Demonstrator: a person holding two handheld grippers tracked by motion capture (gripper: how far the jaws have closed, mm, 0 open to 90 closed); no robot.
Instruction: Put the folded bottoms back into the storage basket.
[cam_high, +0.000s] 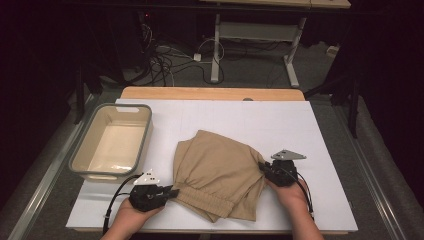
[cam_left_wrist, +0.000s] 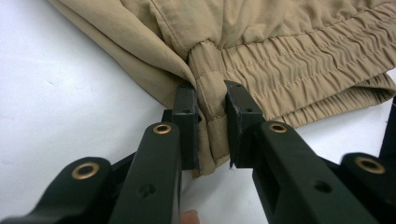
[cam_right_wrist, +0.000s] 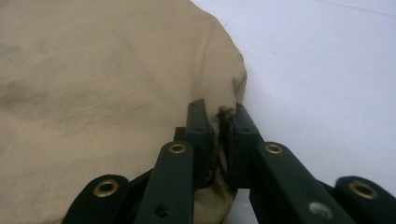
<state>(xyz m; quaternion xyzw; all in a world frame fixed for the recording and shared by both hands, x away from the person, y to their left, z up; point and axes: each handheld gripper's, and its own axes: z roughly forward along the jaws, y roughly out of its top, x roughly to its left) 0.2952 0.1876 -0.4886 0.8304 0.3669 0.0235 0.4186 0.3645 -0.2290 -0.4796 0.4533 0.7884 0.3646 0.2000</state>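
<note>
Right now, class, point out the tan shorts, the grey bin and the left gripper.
tan shorts (cam_high: 220, 165), high view, middle of the fabric.
grey bin (cam_high: 145, 135), high view, right rim.
left gripper (cam_left_wrist: 212, 116), left gripper view, between the fingertips.

- In the high view the white bench (cam_high: 280, 125) is brightly and evenly lit from above, while the room around it sinks into near black.
- The floor behind the bench is dim, its cables barely legible.
- Shadows on the bench are soft and short; a faint one lies under the tan shorts (cam_high: 220, 172).
- The grey bin (cam_high: 80, 167) shows a mild sheen on its inner floor, with no harsh glare.
- The high view is a little soft and grainy overall.
- In the left gripper view the white surface nearly blows out; the shorts' waistband stitching is sharp.
- In the right gripper view the fabric looks darker and softly blurred, and the nearest black parts at the bottom edge are out of focus.
</note>
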